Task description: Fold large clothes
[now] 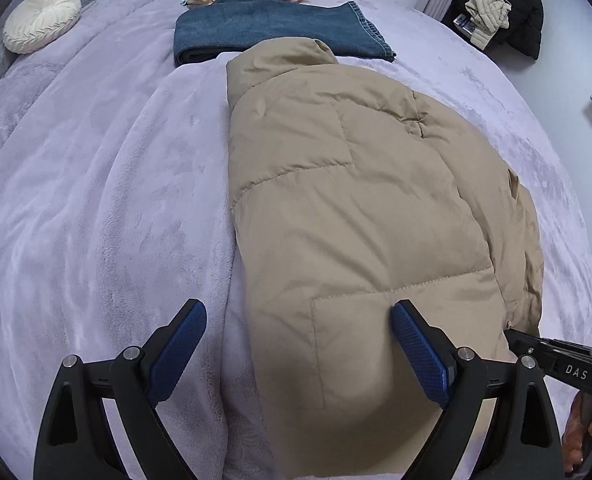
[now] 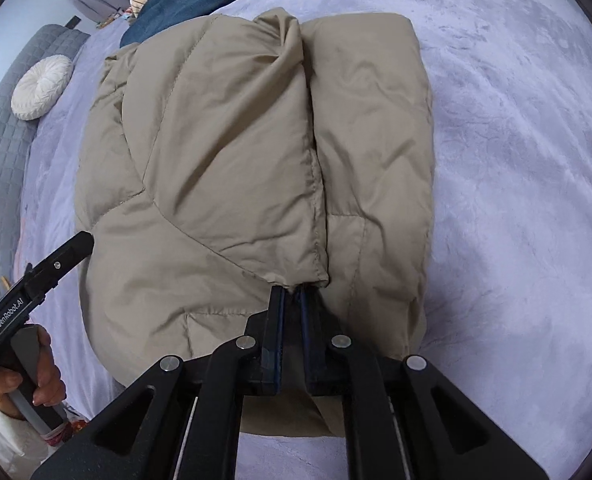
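My right tongs [image 2: 292, 294] pinch the near corner of a folded flap of the tan puffer jacket [image 2: 232, 152], which lies on the lilac bed cover [image 2: 515, 160]. My left tongs [image 1: 297, 320] are spread wide above the jacket's near left edge, nothing between them. Folded jeans [image 1: 272, 28] sit at 12 o'clock beyond the jacket, a round white cushion [image 1: 42, 20] at 10 o'clock.

Both wrist views steeply downward, sharing jacket [image 1: 367, 208]
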Tool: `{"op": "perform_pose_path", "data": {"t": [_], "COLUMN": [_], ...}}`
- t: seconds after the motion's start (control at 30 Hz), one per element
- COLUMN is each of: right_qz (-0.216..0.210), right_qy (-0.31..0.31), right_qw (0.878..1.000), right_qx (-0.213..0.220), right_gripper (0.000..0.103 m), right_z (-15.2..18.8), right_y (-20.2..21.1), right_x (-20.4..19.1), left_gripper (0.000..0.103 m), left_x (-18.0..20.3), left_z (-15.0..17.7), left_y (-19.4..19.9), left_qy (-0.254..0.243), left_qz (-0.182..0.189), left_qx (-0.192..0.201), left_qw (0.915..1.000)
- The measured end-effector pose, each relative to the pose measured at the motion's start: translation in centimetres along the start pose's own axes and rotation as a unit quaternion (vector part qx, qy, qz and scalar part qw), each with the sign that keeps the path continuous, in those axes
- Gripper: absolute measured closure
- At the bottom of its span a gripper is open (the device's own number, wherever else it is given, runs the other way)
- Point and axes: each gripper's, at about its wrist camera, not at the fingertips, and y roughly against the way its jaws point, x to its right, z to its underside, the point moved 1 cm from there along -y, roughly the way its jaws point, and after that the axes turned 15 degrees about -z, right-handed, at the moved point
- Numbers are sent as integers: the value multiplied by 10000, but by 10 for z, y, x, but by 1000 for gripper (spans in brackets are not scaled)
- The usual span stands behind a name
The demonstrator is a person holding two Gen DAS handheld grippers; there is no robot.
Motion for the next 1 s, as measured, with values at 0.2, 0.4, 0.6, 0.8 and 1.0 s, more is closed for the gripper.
{"op": "perform_pose_path", "data": {"t": [0.2,0.4,0.6,0.8,1.0], "right_qz": [100,177,221,293,331], "right_qy": [-23,-32,-67,-64,-148], "right_qw": [9999,9997,9995,9992,9988], "right_qx": [64,165,222,267,317], "right_gripper": [93,93,93,93,88], "right_z": [7,21,38,51,61], "right_y": [16,35,50,61,67], "right_x": [-7,-16,-25,-34,-42], "left_gripper": [8,0,0,0,0], "left_x": [-4,-6,-11,-24,-27], "left_z": [7,17,23,34,44], "left_y": [19,42,53,68,76], "left_qy": [-4,23,0,132,75], "left_qz": [-46,-101,-220,-266,-319], "left_qx": [-182,-91,-99,-20,6], "left_qw": [9998,9999,9997,9996,9995]}}
